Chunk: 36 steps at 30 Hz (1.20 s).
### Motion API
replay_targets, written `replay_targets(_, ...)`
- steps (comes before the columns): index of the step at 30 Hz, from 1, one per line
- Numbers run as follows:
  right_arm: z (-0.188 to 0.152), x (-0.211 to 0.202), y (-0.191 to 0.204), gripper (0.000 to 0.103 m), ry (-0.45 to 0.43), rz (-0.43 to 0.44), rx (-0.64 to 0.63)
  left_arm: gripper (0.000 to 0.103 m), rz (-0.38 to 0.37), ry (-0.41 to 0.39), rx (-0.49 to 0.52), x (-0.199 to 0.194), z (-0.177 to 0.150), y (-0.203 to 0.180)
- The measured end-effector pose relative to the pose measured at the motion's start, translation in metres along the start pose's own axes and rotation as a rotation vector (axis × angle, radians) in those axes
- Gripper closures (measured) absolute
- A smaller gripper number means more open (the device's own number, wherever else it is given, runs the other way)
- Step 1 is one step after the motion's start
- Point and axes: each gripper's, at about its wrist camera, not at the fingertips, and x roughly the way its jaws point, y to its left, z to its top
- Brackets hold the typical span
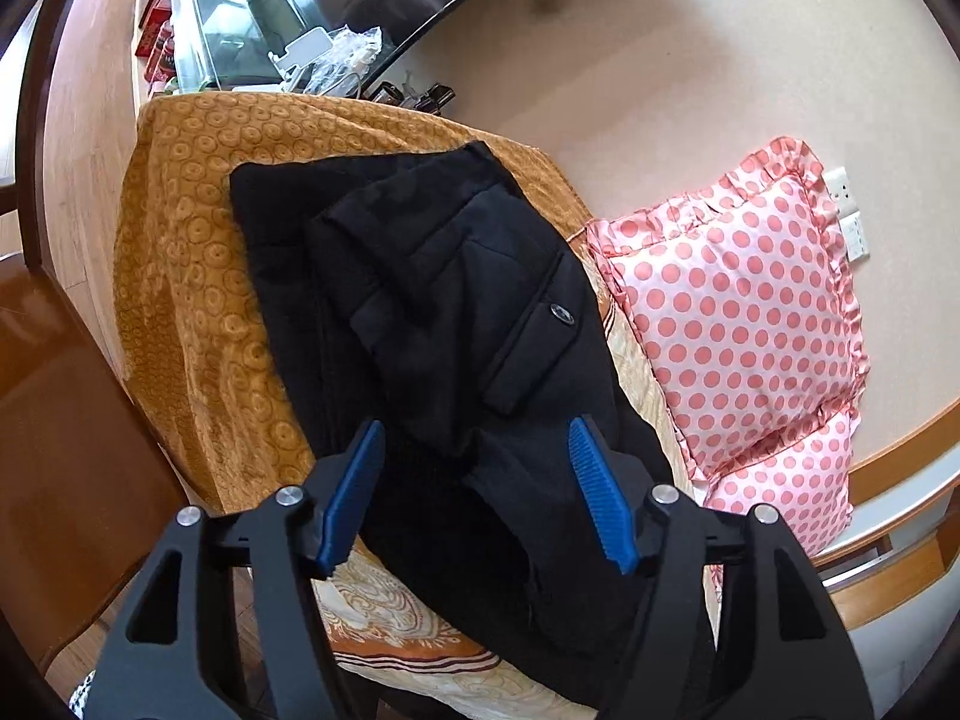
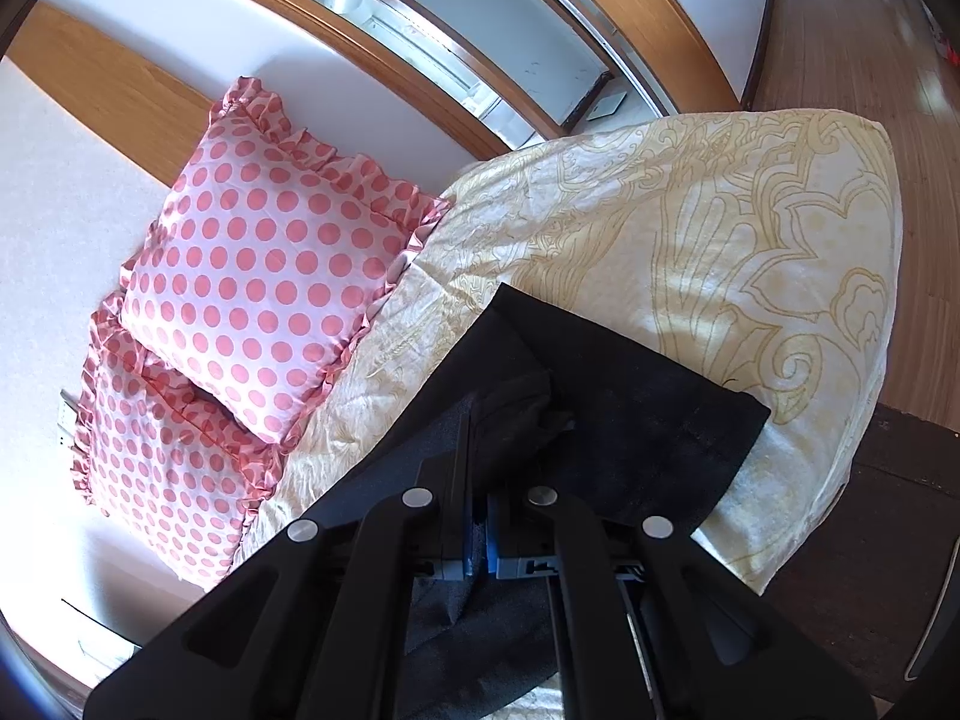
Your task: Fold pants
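Left wrist view: the black pants [image 1: 432,312] lie along the bed, seat end toward the far side on the orange patterned blanket [image 1: 180,276], a buttoned back pocket facing up. The left gripper [image 1: 477,480] hangs above the nearer part of the garment with its blue pads spread wide and nothing between them; judged free to take a second hold or press a crease.

In the right wrist view the right gripper [image 2: 477,534] has its jaws drawn together on a bunched fold of the black fabric, near the hem end, which rests on the cream quilt [image 2: 690,222]. The grip at the leg end suggests that this end is to be carried over toward the waist; that is a judgement only.

Two pink polka-dot pillows [image 2: 258,252] lie just beside the garment at the head of the bed, apart from it.

Containers: a glass tank [image 1: 240,18] stands beyond the far end of the bed. Its contents cannot be told. Loose clear plastic wrapping lies beside it.
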Motion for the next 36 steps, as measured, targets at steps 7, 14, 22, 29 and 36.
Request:
replay_targets(7,0.0,0.002,0.0,0.101,0.002,-0.005,0.004,0.058,0.036,-0.035,-0.044,0.008,0.014,0.004)
replay_targets(14,0.001,0.002,0.001,0.101,-0.002,-0.008,-0.01,0.097,0.089,-0.134,0.027,-0.019,0.027,0.003)
replay_targets(22,0.003,0.001,0.004,0.101,-0.013,0.003,-0.017,0.099,0.158,-0.161,0.093,-0.044,0.031,0.008)
replay_targets(29,0.005,0.0,-0.004,0.101,-0.017,-0.024,-0.002,0.096,0.239,-0.129,0.113,-0.025,0.019,0.028)
replay_targets(36,0.001,0.001,-0.014,0.101,0.003,-0.025,0.023,0.067,0.241,-0.264,0.307,-0.064,-0.005,-0.024)
